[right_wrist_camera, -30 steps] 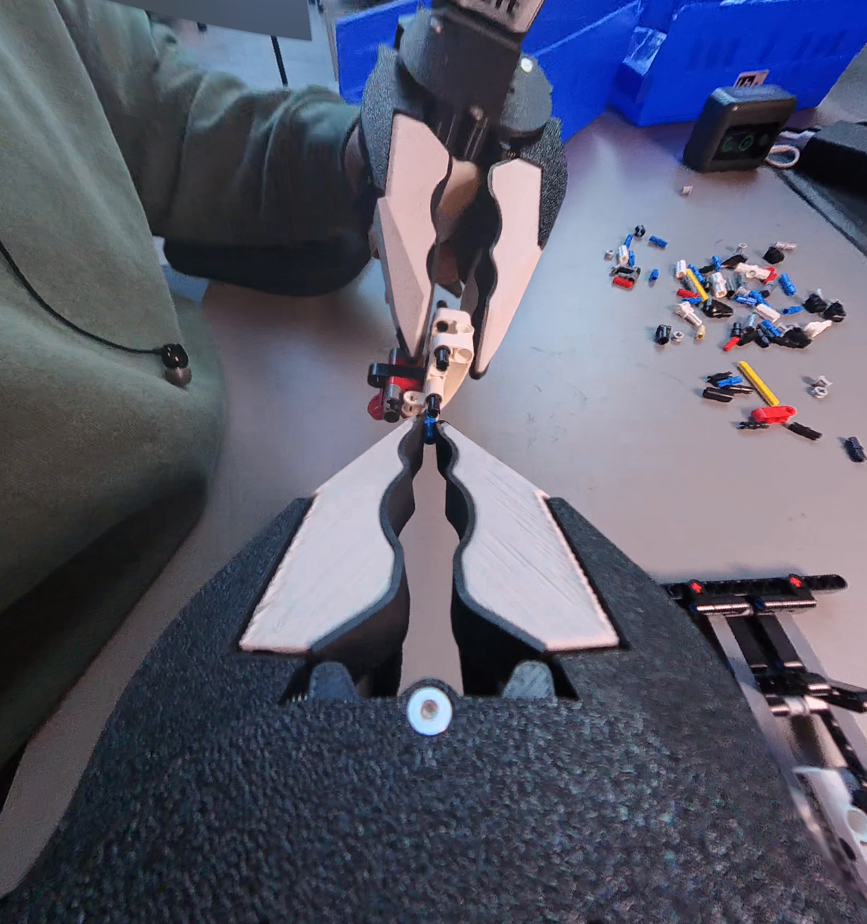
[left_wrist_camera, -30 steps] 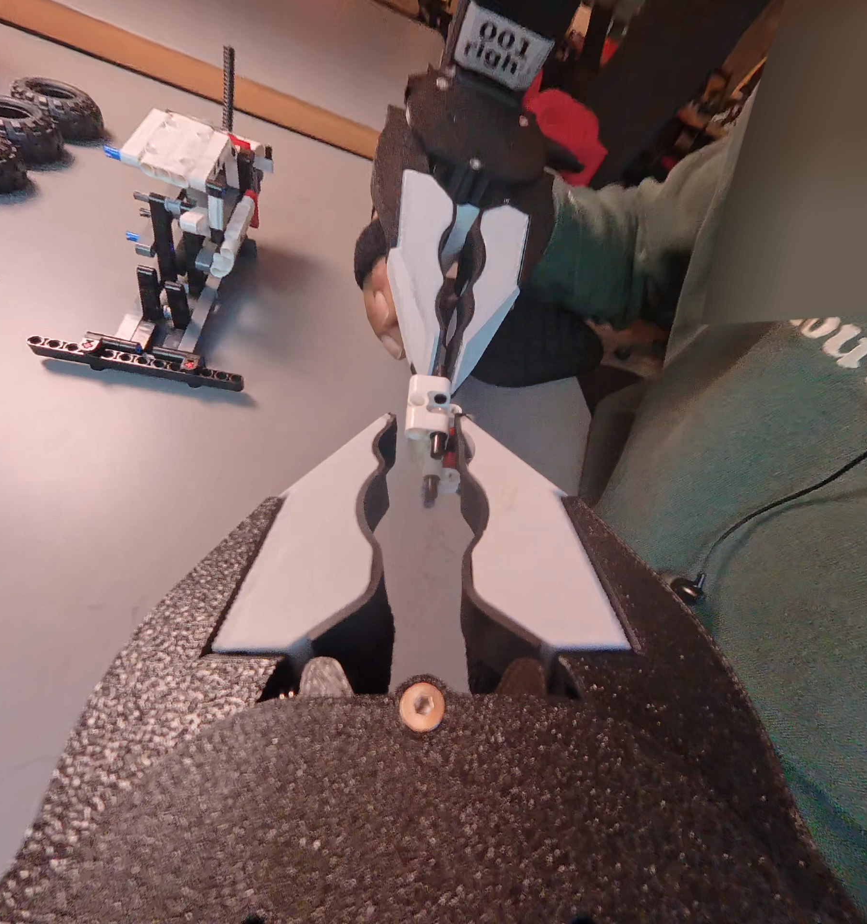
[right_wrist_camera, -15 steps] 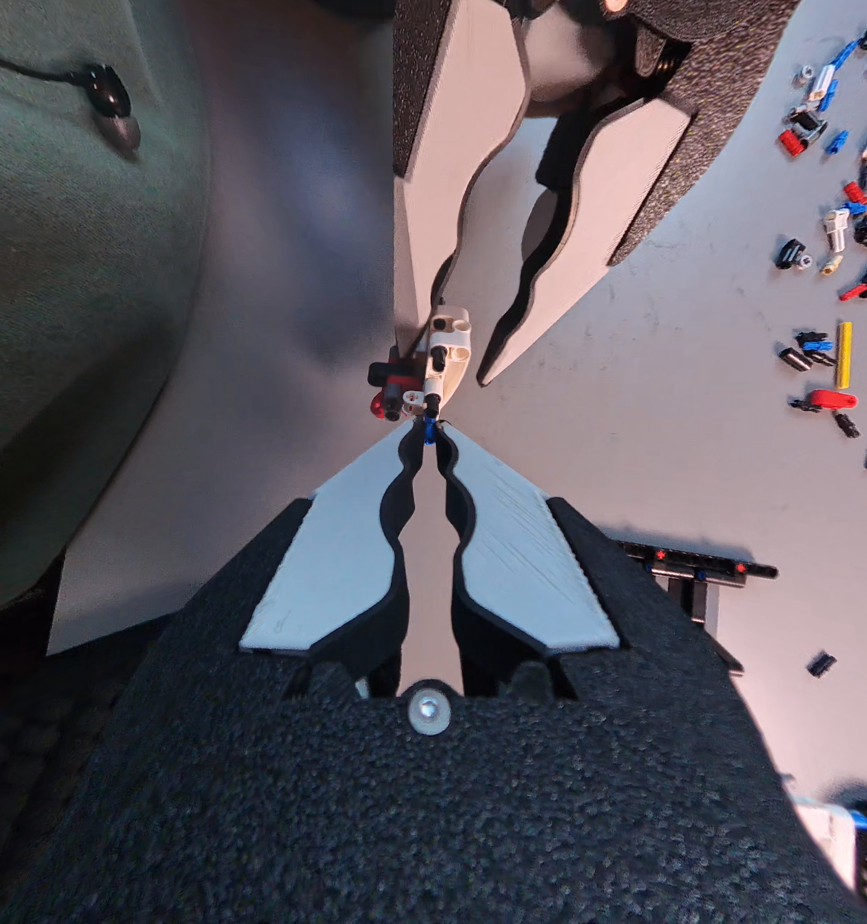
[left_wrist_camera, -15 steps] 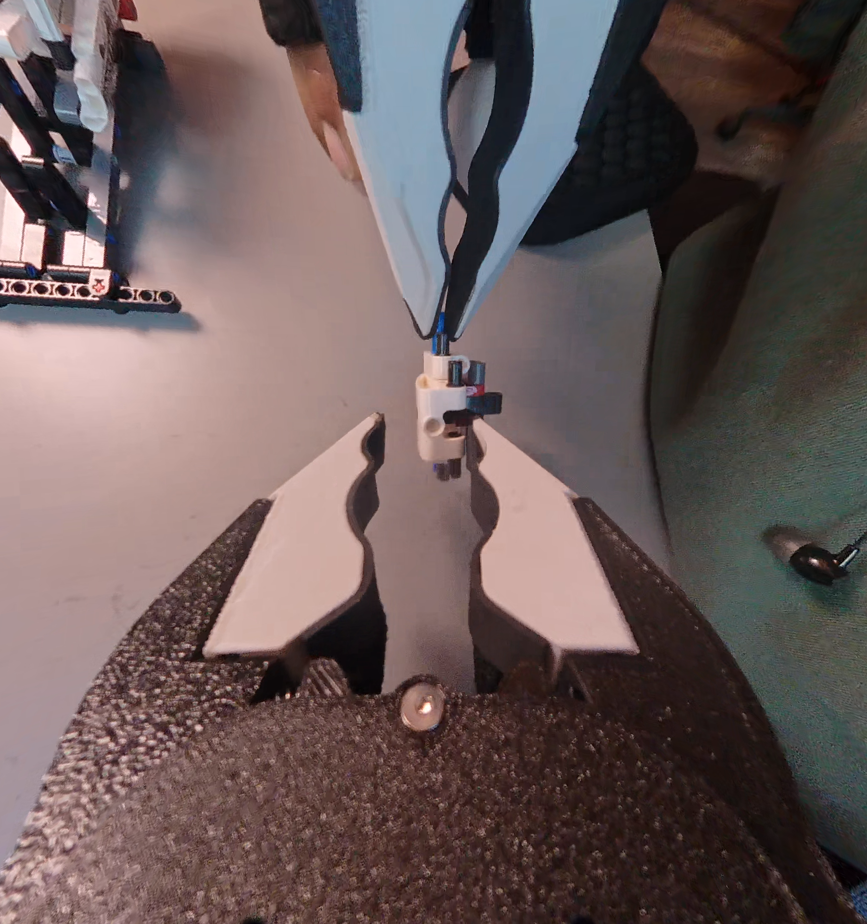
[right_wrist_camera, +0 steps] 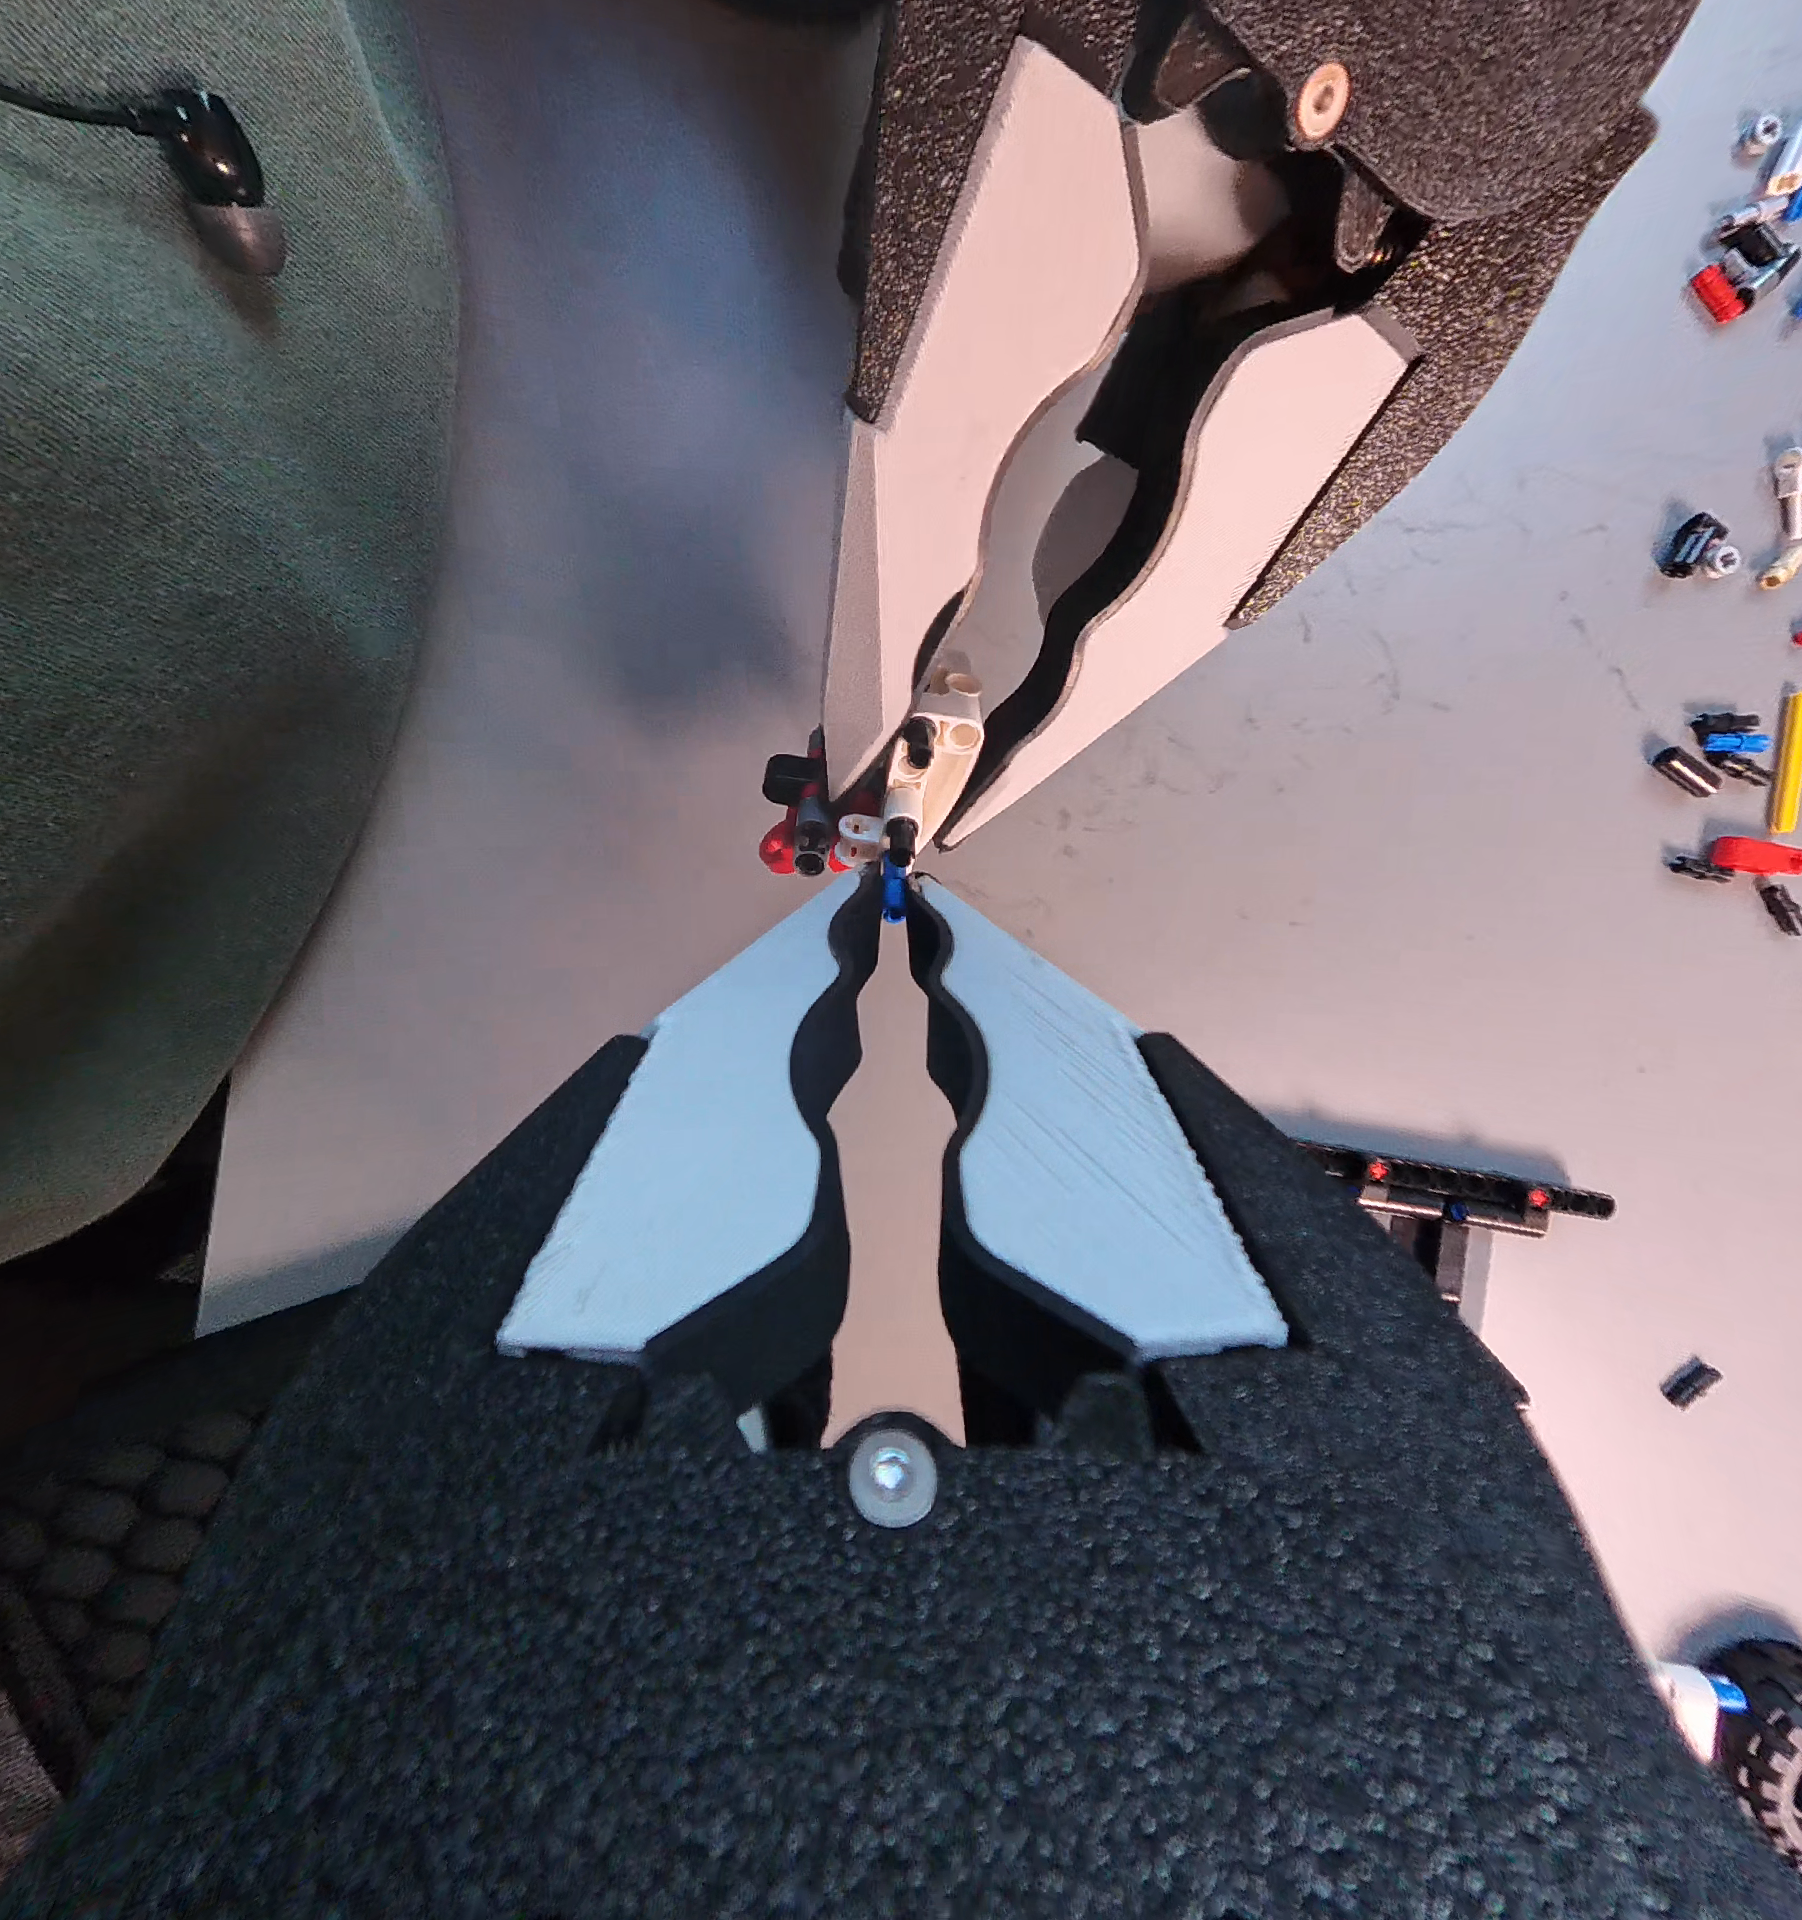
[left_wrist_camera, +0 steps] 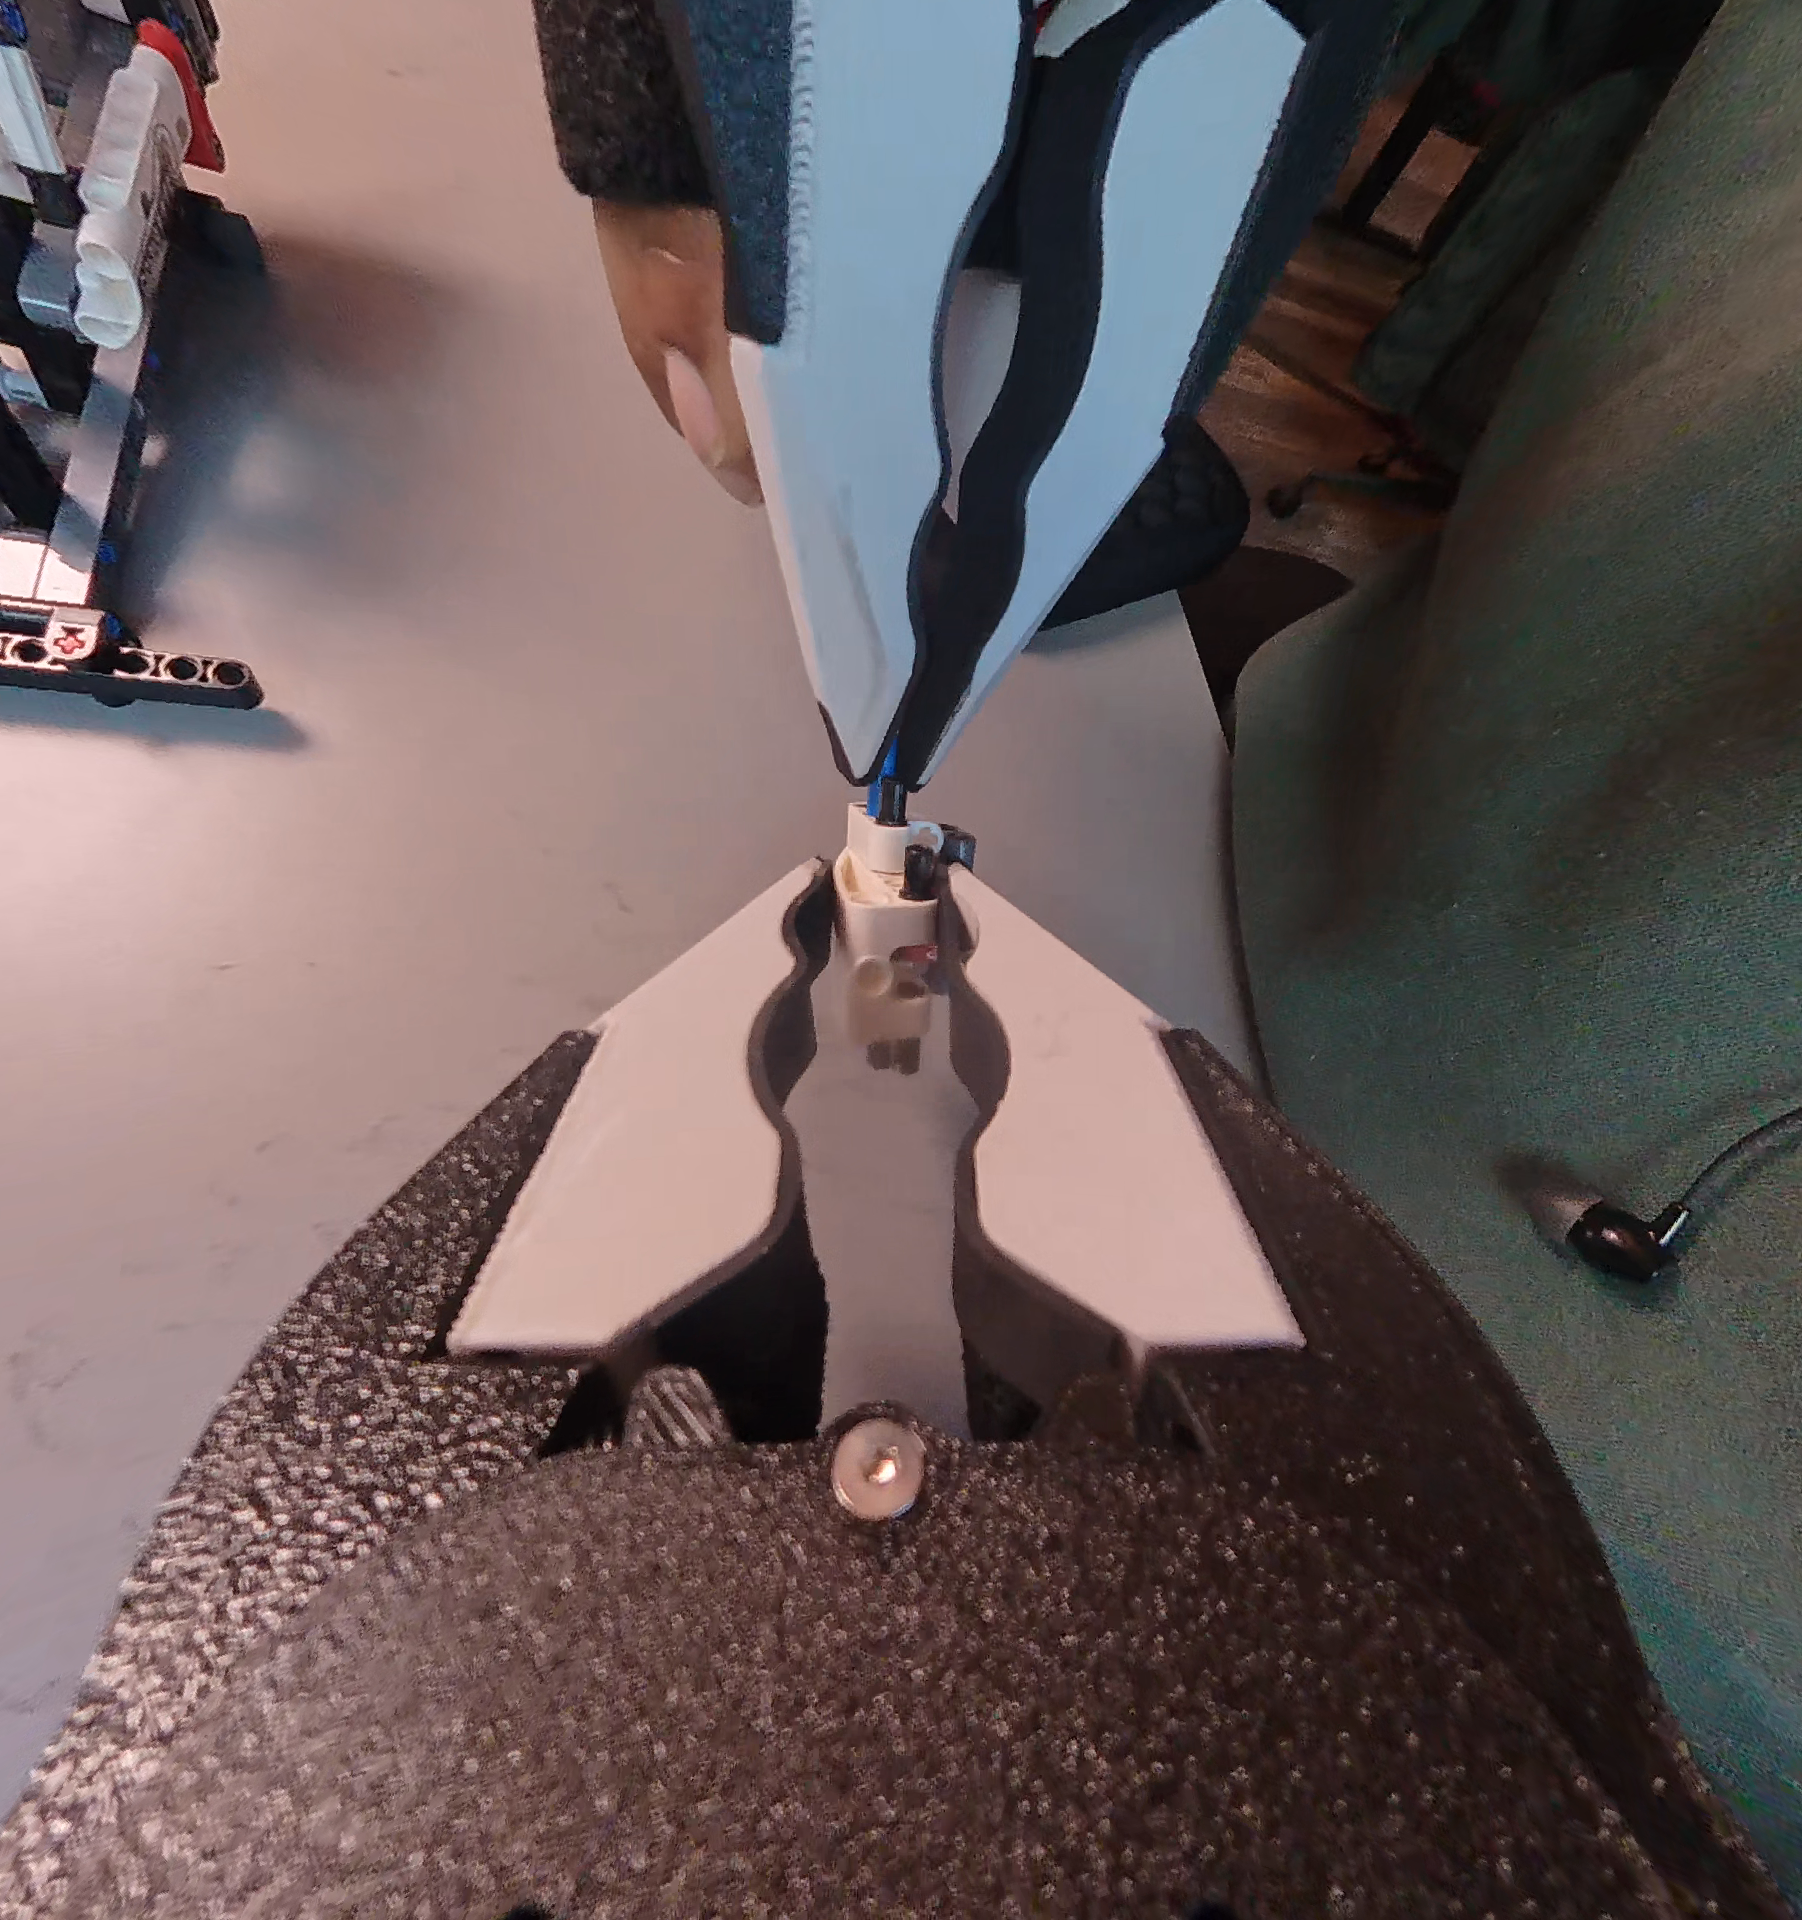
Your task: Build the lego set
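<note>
Your left claw (left_wrist_camera: 881,883) grips the small white subassembly (left_wrist_camera: 881,914) above the grey surface (left_wrist_camera: 357,935). Your right claw (right_wrist_camera: 892,883) is pinched shut on a blue pin (right_wrist_camera: 893,894), its tip meeting the subassembly's end (both held off the surface). Partly built model (left_wrist_camera: 55,343) stands far left; loose parts (right_wrist_camera: 1770,582) lie scattered right.

The lego model (left_wrist_camera: 55,343) is cut off at the left edge; the tyre (right_wrist_camera: 1801,1766) at the corner.
</note>
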Action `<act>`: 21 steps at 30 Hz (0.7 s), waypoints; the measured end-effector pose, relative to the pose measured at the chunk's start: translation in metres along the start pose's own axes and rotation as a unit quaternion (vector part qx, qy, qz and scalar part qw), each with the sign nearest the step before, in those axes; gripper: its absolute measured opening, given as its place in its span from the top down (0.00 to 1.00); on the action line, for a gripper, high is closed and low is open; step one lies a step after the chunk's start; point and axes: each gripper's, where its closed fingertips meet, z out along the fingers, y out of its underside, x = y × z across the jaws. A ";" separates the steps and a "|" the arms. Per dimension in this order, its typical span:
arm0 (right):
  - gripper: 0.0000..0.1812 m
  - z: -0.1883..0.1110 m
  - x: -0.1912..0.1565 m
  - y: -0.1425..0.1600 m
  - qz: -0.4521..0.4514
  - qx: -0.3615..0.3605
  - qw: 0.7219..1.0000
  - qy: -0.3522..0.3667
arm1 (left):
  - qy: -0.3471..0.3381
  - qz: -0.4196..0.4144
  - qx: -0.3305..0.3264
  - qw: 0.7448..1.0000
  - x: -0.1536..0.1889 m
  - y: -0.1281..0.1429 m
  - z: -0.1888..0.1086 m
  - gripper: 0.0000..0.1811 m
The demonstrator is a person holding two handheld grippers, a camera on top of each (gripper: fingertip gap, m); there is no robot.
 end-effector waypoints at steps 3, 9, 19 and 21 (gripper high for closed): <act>0.98 0.002 -0.002 0.002 -0.011 -0.025 1.000 -0.001 | 0.004 -0.011 -0.001 1.000 0.000 0.003 0.002 0.89; 0.98 0.008 -0.003 0.006 -0.031 -0.058 0.998 0.003 | 0.014 -0.014 -0.018 1.000 0.002 0.009 0.004 0.87; 0.97 0.012 -0.005 0.004 -0.005 -0.029 1.000 0.009 | -0.032 0.031 -0.029 0.999 -0.003 0.020 0.012 0.91; 0.98 0.013 -0.005 0.003 0.006 -0.020 1.000 0.014 | -0.040 0.041 -0.026 0.998 -0.003 0.021 0.012 0.91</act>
